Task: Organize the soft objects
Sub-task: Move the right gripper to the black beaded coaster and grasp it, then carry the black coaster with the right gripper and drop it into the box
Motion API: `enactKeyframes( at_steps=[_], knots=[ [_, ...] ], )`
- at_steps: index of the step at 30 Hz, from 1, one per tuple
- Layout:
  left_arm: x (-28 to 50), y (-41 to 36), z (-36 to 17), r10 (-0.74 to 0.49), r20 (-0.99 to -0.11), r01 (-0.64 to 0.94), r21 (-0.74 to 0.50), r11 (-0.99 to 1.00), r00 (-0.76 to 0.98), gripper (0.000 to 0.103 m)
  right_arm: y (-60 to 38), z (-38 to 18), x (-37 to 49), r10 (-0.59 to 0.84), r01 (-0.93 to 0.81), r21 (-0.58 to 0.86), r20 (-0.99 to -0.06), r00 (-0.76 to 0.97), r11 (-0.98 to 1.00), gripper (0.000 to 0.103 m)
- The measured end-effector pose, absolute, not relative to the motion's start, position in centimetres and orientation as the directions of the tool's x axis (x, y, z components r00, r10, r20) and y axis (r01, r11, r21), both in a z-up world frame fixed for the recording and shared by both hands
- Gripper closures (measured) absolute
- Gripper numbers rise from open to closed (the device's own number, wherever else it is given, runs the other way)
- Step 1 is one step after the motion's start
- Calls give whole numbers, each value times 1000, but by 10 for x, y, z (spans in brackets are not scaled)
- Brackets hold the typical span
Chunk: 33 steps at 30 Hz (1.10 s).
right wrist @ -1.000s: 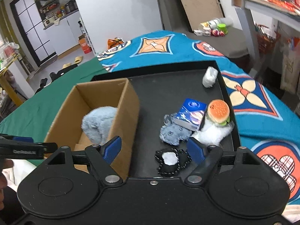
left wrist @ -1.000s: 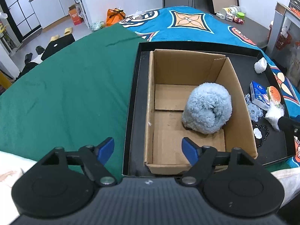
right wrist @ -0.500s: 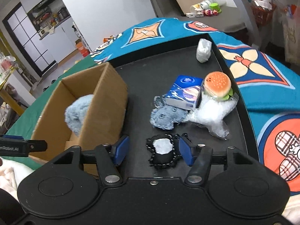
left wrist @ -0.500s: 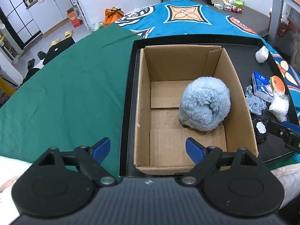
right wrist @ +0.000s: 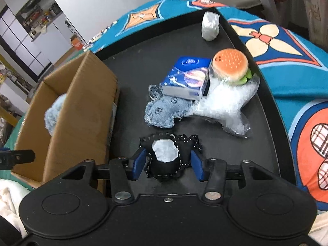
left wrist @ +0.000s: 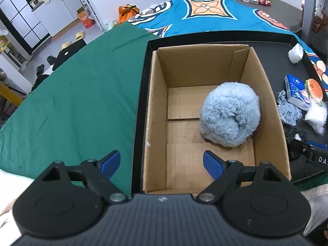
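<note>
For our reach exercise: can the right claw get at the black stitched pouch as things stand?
Probably yes. The black stitched pouch already lies between the right claw fingers, whose jaws are closing, with nothing on the tray blocking it.

The right gripper (right wrist: 167,165) angles steeply downward, its two blue-padded fingers (right wrist: 139,164) closing from either side on a small black stitched pouch (right wrist: 167,160) that sits between them; the pads stand just beside its edges, and whether they press on it cannot be told. The left gripper (left wrist: 162,163) also tilts downward, its blue-tipped fingers (left wrist: 212,164) spread wide with nothing between them. From the left wrist view, one black finger of the right gripper reaches in at the right edge. From the right wrist view, a finger of the left gripper shows at the far left edge.
</note>
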<state>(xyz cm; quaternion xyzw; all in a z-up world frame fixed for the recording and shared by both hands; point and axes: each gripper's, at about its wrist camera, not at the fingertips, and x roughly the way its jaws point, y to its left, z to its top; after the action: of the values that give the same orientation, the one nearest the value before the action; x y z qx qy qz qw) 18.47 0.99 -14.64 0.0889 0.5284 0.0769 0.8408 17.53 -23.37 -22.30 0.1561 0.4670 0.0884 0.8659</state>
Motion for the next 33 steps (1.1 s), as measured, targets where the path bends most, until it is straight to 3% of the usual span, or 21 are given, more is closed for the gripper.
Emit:
enactKeyframes(
  at_steps=[4,12,13,33],
  knots=[
    [187,11,-147,235,-876,-45,238,970,422,16,-230,-230,177,286,-12,330,-796,533,944,57],
    [186,8,-149,238,-877,-31,248,968,417,16,-227,-226,173,255,-47,274,-802,540,961,79],
    [186,8,-149,240,-877,-30,251,968,416,16,-227,-225,172,252,-50,269,-801,543,962,85],
    [173,17,-139,220,-871,-35,228,973,440,16,-234,-187,157,276,-68,294,-762,586,953,86]
  ],
)
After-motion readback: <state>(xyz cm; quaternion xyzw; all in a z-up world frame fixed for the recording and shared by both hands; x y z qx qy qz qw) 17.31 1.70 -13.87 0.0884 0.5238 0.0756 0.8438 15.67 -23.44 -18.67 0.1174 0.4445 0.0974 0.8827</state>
